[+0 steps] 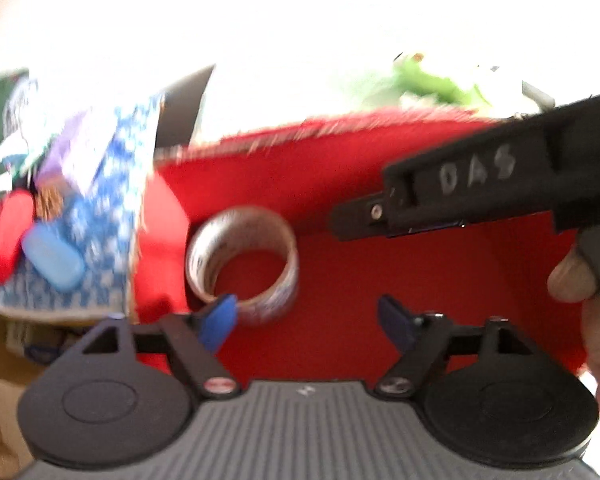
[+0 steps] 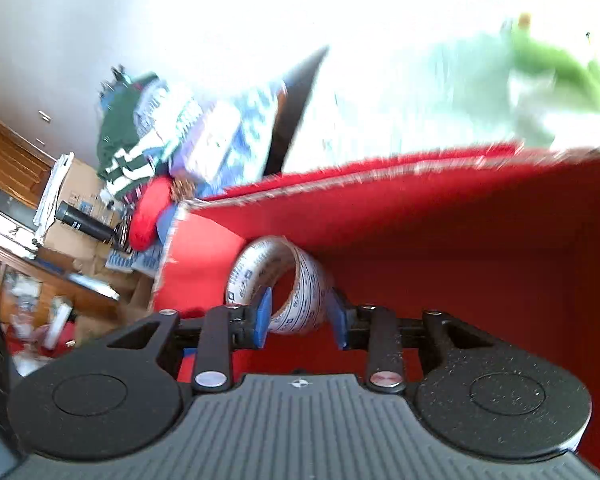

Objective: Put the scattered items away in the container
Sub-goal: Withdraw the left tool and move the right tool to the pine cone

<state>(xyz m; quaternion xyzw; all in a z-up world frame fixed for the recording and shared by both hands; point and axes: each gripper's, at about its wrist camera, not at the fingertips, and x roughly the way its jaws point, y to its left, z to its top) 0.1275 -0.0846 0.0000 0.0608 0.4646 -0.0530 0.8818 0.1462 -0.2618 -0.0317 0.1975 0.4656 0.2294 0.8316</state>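
Red box [image 1: 380, 184] holds tape roll [image 1: 242, 266]; left tool [image 1: 308, 322] and right tool [image 2: 302, 322] gape, empty.

Motion blur smears the green soft thing [image 2: 556, 68] beyond the red container's frayed rim [image 2: 380, 172], the print on the silver tape roll [image 1: 242, 264] is unreadable, and a blue finger pad [image 1: 220, 322] hides its near edge.

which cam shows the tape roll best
The left wrist view: the tape roll shows whole, its ring and hole, on the red box's floor. In the right wrist view, the roll is partly hidden behind the right gripper's fingers.
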